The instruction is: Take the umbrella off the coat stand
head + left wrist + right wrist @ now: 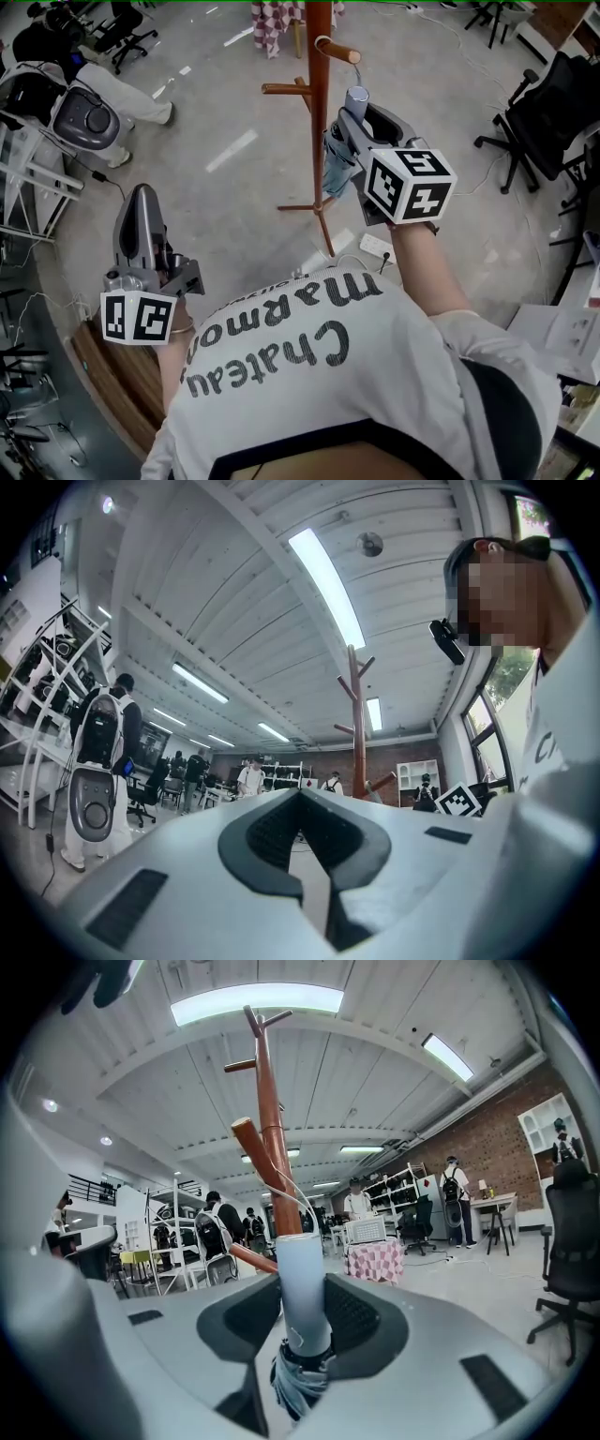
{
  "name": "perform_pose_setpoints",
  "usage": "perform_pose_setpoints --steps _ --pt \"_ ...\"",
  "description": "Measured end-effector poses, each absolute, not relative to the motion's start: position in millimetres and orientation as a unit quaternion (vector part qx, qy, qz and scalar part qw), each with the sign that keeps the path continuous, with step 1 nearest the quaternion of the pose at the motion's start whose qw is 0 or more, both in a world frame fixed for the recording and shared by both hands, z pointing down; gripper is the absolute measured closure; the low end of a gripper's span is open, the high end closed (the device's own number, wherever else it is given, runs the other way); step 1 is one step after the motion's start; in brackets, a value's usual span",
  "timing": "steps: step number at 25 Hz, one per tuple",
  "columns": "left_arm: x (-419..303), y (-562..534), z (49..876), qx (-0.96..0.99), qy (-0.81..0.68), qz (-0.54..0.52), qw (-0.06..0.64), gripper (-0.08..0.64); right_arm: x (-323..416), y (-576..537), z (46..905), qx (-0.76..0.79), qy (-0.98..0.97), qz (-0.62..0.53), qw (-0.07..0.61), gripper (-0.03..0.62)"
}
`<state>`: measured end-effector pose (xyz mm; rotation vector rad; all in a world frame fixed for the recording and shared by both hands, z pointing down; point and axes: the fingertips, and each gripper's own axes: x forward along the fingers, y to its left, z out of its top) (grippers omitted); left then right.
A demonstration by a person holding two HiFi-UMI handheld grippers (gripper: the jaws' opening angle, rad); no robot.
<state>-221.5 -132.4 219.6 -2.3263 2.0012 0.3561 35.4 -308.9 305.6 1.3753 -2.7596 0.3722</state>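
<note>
A wooden coat stand (319,122) rises from the floor ahead of me. A folded blue umbrella (336,164) with a pale grey-blue handle (356,98) hangs beside the pole, its thin white strap looped over an upturned peg (337,49). My right gripper (349,127) is shut on that handle. The right gripper view shows the handle (305,1288) upright between the pads, the bunched canopy (298,1382) below, and the strap (292,1194) leading up to the peg (248,1138). My left gripper (142,192) is held off to the left, shut and empty (302,803).
Black office chairs (539,122) stand at the right. A person beside a white machine (89,117) is at upper left. A power strip (375,246) lies on the floor near the stand's feet. A checkered cloth (277,23) hangs behind the stand.
</note>
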Motion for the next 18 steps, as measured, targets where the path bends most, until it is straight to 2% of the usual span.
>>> perform_pose_setpoints --steps 18 --pt "-226 -136 218 -0.76 0.637 0.127 0.024 0.538 49 -307 291 0.464 -0.88 0.101 0.006 0.436"
